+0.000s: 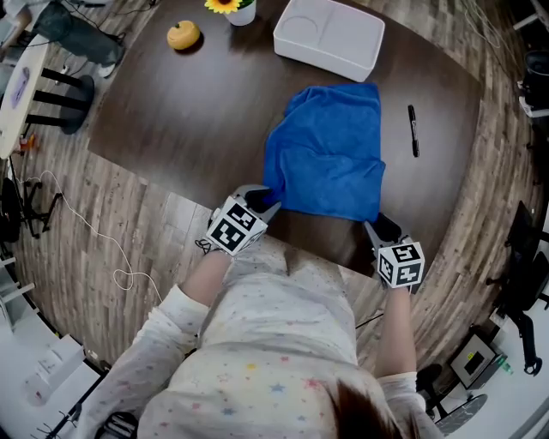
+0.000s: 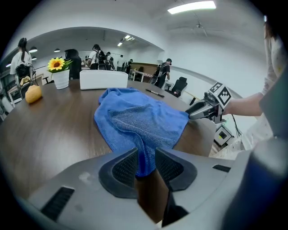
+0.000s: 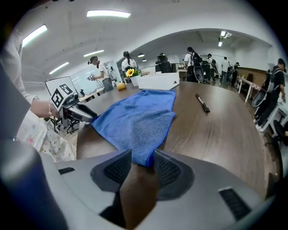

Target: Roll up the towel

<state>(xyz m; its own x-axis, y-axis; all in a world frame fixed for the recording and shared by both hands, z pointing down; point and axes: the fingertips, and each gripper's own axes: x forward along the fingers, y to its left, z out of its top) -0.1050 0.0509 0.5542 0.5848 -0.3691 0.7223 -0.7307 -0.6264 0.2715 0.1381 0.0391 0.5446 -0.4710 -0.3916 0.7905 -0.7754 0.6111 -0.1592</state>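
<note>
Towel (image 1: 330, 150), blue, lies spread and a bit rumpled on the dark table (image 1: 189, 111), straight ahead of both grippers, with its near edge at the table's near side. Left gripper (image 2: 146, 164) is at the towel's near left corner. Its jaws are partly apart with that corner hanging between the pads, and no clear squeeze shows. Right gripper (image 3: 143, 168) is at the near right corner. Its jaws stand at a similar narrow gap with the corner tip between the pads, and it doesn't look clamped either. Both grippers point down and forward at the table edge, well apart from each other, with the towel's near edge running between them. A black pen (image 1: 413, 130) lies on the table ahead and to the right of the right gripper, just beside the towel but apart from it. A white tray (image 1: 328, 37) sits far ahead, at the towel's far edge. An orange fruit (image 1: 184, 35) and a sunflower pot (image 1: 233, 9) are far ahead and to the left of the left gripper. People are in the room behind.
</note>
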